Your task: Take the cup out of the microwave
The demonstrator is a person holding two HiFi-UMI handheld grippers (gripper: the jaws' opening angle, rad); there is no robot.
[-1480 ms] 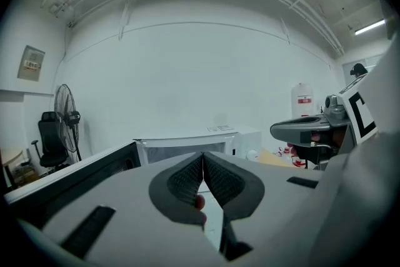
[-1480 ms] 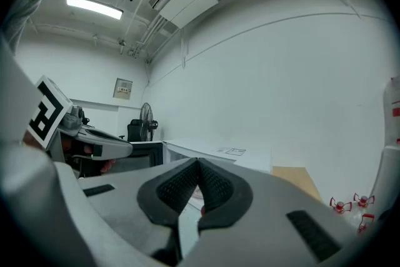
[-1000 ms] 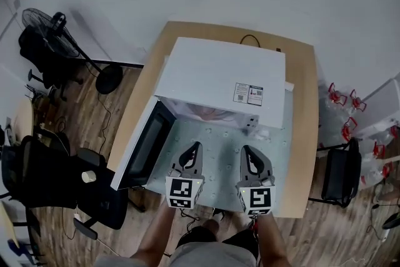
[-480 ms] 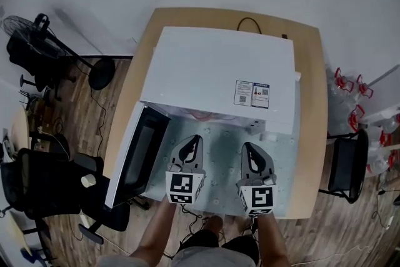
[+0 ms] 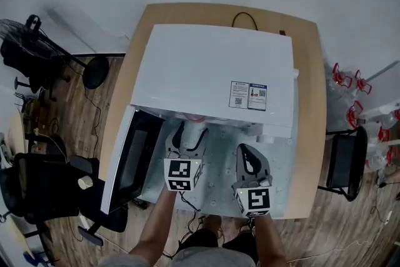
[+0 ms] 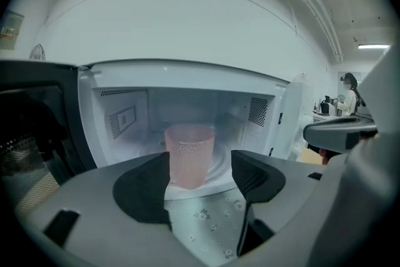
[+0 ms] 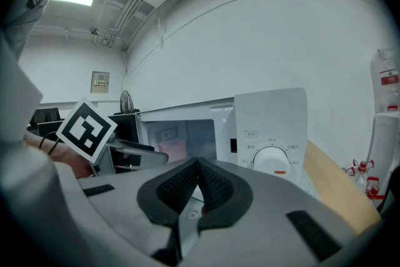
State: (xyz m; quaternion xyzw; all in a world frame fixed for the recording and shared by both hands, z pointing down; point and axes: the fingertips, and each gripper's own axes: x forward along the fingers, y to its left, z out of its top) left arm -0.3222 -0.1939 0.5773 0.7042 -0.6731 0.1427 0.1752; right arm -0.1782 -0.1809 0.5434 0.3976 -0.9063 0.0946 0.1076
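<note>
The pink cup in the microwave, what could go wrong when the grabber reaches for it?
The left gripper has just been opening its jaws; the cup stands beyond them, ungripped. It lines up nearer the left jaw, which might knock it over. The open door beside the arm could get bumped.

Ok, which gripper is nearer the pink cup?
Left. The left gripper, jaws just opened, empty, is at the microwave's opening facing the cup; the right gripper sits farther back, jaws shut.
</note>
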